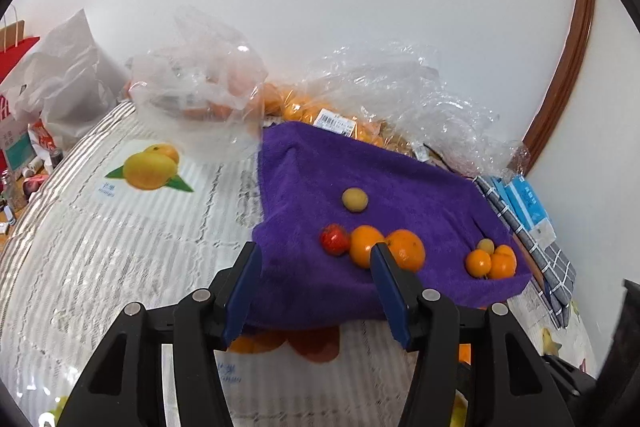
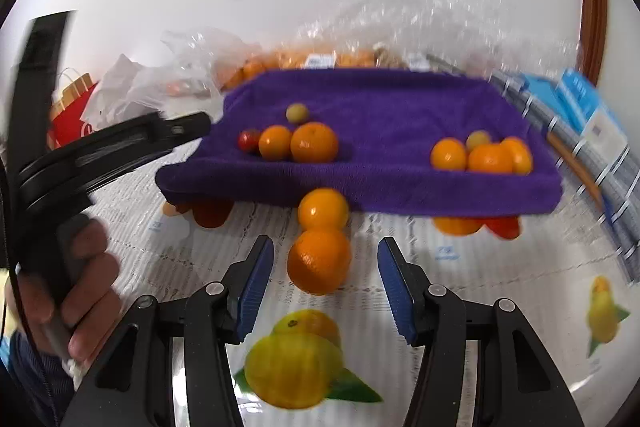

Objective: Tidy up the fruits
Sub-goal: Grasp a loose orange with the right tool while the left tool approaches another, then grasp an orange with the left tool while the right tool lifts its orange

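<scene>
Sorting fruit onto a purple towel (image 2: pixel 384 115) draped over some tray-like thing on the bench (image 2: pixel 420 279), partway done by the look of it. Already up there: one bunch at middle left of the right wrist view (small red fruit (image 2: pixel 249 140), two oranges (image 2: pixel 314 142), a pale green plum-ish one (image 2: pixel 297 113) just behind) and a second orange cluster (image 2: pixel 486 155) at middle right.

Still loose on the printed bench cover: two oranges touching each other, the near one (image 2: pixel 319 261) dead center in the frame, the far one (image 2: pixel 323 209) right against the towel's front edge. More orange and red stuff peeking out from under the towel's hem (fruit or print on the cover, can't tell).

Right claw (image 2: pixel 325 285) standing apart, nothing clamped, pads either side of the near orange but well clear of it. Left claw (image 1: pixel 316 291) also apart and empty, lower middle of its own view, aimed at the towel's near edge; hand (image 2: pixel 68 291) gripping its handle at lower left of the right view.

Step in hand, probably: lining up on that near orange. Next move calls for pushing forward and down until the pads straddle the widest part, then squeezing gently. Round thing, likely to roll off or bump its neighbor.
</scene>
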### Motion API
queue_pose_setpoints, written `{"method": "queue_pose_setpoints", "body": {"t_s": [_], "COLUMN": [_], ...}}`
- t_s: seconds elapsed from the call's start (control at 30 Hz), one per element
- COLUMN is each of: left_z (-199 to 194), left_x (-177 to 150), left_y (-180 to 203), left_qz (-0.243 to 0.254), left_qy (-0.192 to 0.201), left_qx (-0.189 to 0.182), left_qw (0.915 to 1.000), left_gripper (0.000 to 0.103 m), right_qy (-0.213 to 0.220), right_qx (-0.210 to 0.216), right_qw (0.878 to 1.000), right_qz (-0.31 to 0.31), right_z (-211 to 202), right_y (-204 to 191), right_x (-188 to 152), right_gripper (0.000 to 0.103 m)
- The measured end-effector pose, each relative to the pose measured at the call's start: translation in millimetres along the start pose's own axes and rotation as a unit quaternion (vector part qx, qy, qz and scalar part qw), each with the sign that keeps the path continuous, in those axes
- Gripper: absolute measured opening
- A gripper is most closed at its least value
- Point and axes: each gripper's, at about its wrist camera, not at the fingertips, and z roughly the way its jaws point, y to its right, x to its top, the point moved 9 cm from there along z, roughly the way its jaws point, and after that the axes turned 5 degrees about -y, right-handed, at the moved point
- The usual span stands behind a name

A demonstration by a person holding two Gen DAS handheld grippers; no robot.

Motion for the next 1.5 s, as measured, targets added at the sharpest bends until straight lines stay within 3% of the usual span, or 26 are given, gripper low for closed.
{"method": "queue_pose_setpoints", "body": {"t_s": [0.1,0.3,0.47,0.73,0.9,1.0,1.23,1.27,1.33,1.5], "left_z": [3,2,1,2,6,9,44,48,52,38], "left_x": [-1,-5,-12,-40,-61,-63,-71,-72,-73,-67], "left_y": [0,12,28,67,90,100,115,116,117,117], "left_qz": [-0.002,0.01,0.03,0.109,0.148,0.145,0.149,0.15,0.151,0.125], "left_qy": [-0.006,-0.011,-0.02,-0.037,-0.065,-0.07,-0.112,-0.115,-0.125,-0.101], "left_qx": [-0.004,-0.025,-0.047,-0.048,-0.046,-0.044,0.006,0.011,0.017,-0.039], "left_qw": [1.0,0.9996,0.9983,0.9922,0.9858,0.986,0.9825,0.9819,0.9804,0.9863], "left_gripper": [0.054,0.054,0.054,0.054,0.054,0.054,0.054,0.051,0.032,0.032], "right_qy": [-0.029,-0.002,0.027,0.035,0.039,0.042,0.042,0.041,0.035,0.037], "right_qx": [0.007,-0.013,-0.069,-0.1,-0.082,-0.065,-0.053,-0.051,-0.048,-0.028], "right_qw": [1.0,1.0,0.997,0.994,0.995,0.995,0.996,0.996,0.996,0.996], "right_qz": [0.009,0.014,0.0,0.013,0.045,0.066,0.059,0.057,0.06,0.077], "right_z": [15,-1,-27,-52,-60,-64,-62,-61,-58,-58], "right_y": [0,19,51,100,126,136,132,131,131,135], "right_x": [-7,-9,-16,-36,-39,-40,-44,-44,-44,-44], "right_gripper": [0.036,0.036,0.036,0.036,0.036,0.036,0.036,0.036,0.036,0.036]}}
